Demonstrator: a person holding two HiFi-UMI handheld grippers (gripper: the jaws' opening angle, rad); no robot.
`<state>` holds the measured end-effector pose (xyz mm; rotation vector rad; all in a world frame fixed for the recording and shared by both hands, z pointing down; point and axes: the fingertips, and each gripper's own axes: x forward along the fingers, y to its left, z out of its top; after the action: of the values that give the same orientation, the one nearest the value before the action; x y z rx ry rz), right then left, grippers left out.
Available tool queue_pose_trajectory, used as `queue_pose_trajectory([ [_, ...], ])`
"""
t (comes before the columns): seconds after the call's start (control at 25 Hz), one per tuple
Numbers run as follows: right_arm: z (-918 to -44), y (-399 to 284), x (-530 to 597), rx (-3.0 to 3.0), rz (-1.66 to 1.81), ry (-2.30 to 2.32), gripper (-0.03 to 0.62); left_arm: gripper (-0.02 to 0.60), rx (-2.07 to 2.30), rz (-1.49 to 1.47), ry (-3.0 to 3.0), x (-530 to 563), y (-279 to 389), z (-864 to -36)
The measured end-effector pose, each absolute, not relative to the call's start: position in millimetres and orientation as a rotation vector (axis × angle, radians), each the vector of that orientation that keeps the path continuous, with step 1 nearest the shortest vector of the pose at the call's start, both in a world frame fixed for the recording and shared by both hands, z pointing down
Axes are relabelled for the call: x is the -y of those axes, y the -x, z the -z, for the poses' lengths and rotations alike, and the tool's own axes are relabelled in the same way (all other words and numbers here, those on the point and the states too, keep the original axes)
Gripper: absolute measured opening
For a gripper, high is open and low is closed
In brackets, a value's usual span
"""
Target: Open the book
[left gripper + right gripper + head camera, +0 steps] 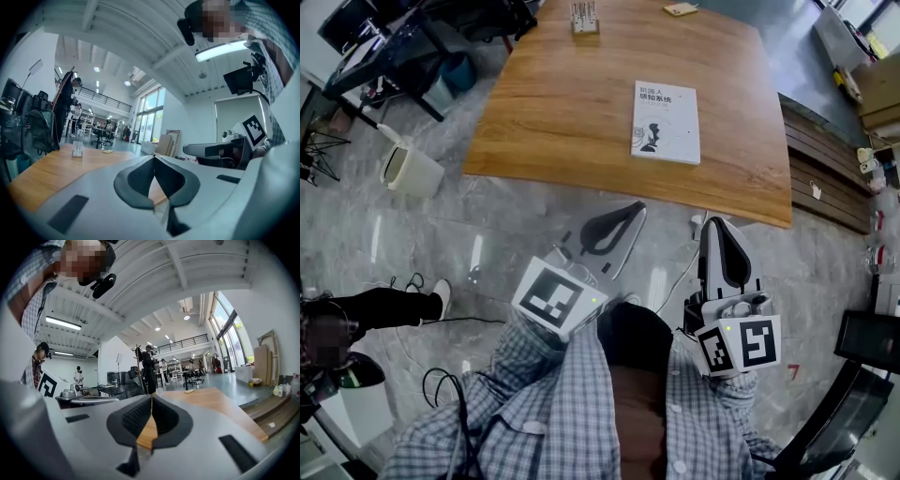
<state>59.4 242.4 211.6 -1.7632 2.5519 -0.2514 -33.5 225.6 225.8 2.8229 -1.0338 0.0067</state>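
A closed white book [666,122] lies flat on the wooden table [553,103], right of its middle and towards the near edge. Both grippers hang in front of the person's body, short of the table's near edge and apart from the book. My left gripper [635,209] points towards the table with its fingertips touching and nothing between them; its own view shows the jaws [153,157] met at the tip. To its right, my right gripper [716,223] is likewise shut and empty, with its pads meeting [151,397]. The book does not show in either gripper view.
A small rack [584,17] and a flat yellowish item [680,8] sit at the table's far end. On the floor, a white bin [411,171] stands left of the table and cables trail nearby. Wooden planks [825,178] and cardboard boxes lie to the right.
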Motion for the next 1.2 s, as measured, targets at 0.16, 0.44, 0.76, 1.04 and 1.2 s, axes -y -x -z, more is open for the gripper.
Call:
queue_pose_trajectory([
  [0.16,-211.4,-55.4,-239.5,-2.545,0.251,1.77,0.021,0.0,1.035,-0.014,-2.822,-222.0,40.0,-227.7],
  [0.44,-210.8,-42.5,-235.0,-2.547,0.241,1.782,0.021,0.0,1.026,0.016,-2.836,-215.0,52.0,-223.8],
  [0.76,-215.4,-29.9,-230.9,-2.526,0.231,1.816,0.021,0.0,1.007,0.005,-2.839,-210.0,69.1,-231.2],
  [1.04,-218.5,-23.3,-235.9,-2.495,0.224,1.863,0.021,0.0,0.979,-0.023,-2.843,-216.7,83.3,-240.6],
  [1.2,-220.0,-24.3,-233.8,-2.497,0.223,1.874,0.021,0.0,0.997,0.006,-2.84,-214.0,88.1,-237.2],
])
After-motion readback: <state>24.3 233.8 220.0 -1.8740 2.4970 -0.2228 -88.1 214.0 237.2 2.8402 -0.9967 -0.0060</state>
